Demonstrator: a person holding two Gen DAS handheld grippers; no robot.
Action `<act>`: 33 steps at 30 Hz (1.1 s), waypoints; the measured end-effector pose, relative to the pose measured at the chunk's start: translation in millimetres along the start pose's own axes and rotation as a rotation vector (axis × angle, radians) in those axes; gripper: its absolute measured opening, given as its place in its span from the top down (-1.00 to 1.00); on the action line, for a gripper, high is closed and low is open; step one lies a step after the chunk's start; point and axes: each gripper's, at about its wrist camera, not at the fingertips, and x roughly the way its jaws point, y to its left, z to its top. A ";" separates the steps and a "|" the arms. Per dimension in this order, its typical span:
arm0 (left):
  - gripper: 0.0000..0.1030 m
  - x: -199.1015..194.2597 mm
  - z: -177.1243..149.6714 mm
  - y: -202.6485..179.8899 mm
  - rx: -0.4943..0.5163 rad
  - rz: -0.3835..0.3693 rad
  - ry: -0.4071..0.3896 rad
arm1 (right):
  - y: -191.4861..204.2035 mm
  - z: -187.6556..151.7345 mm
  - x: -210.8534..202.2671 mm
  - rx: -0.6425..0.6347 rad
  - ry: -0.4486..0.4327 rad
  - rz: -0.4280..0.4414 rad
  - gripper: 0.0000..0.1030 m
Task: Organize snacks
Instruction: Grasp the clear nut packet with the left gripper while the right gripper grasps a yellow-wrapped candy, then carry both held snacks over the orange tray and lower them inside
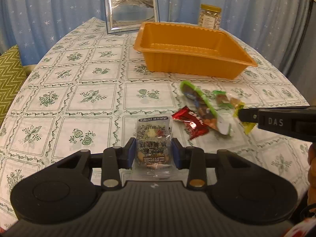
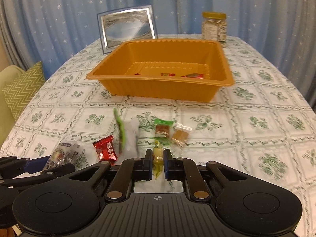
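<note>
Left wrist view: left gripper (image 1: 154, 151) clamped on a clear nut packet (image 1: 153, 138), blue pads pressing both sides, packet standing up between the jaws. Just right of it, on the tablecloth (image 1: 79, 98), a red candy (image 1: 190, 123); beyond that a green-edged packet (image 1: 199, 102) and a green-topped sweet (image 1: 222, 98). Right gripper (image 1: 242, 114) entering from the right edge, tips at a yellow candy (image 1: 247, 127). Farther back, orange tray (image 1: 189, 67), well apart from the loose snacks; behind it a picture frame (image 1: 131, 11) and a jar (image 1: 210, 16).

Right wrist view: right gripper (image 2: 158, 162) closed tight on the yellow candy (image 2: 158, 156), wrapper ends poking out above and below the pads. Just ahead, green-topped sweet (image 2: 163, 128) and a brown sweet (image 2: 179, 136), touching each other; left of the jaws, green-edged packet (image 2: 123, 136), blurred, then red candy (image 2: 105, 150), then nut packet (image 2: 61, 155) in the left gripper (image 2: 49, 164) at the lower left. Tray (image 2: 158, 90) beyond, with a few small wrapped pieces (image 2: 192, 75) on its floor.
</note>
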 end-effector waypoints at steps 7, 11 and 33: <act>0.33 -22.1 -3.4 -7.0 -0.004 -0.013 -0.010 | -8.1 -13.8 -28.3 0.031 0.009 -0.021 0.79; 0.33 -35.9 -3.8 -10.1 -0.012 -0.019 -0.016 | -7.3 -19.1 -42.6 0.038 0.008 -0.024 0.79; 0.33 -83.7 -1.8 -19.6 -0.028 -0.017 -0.051 | 1.9 -20.0 -90.9 0.030 -0.030 -0.013 0.79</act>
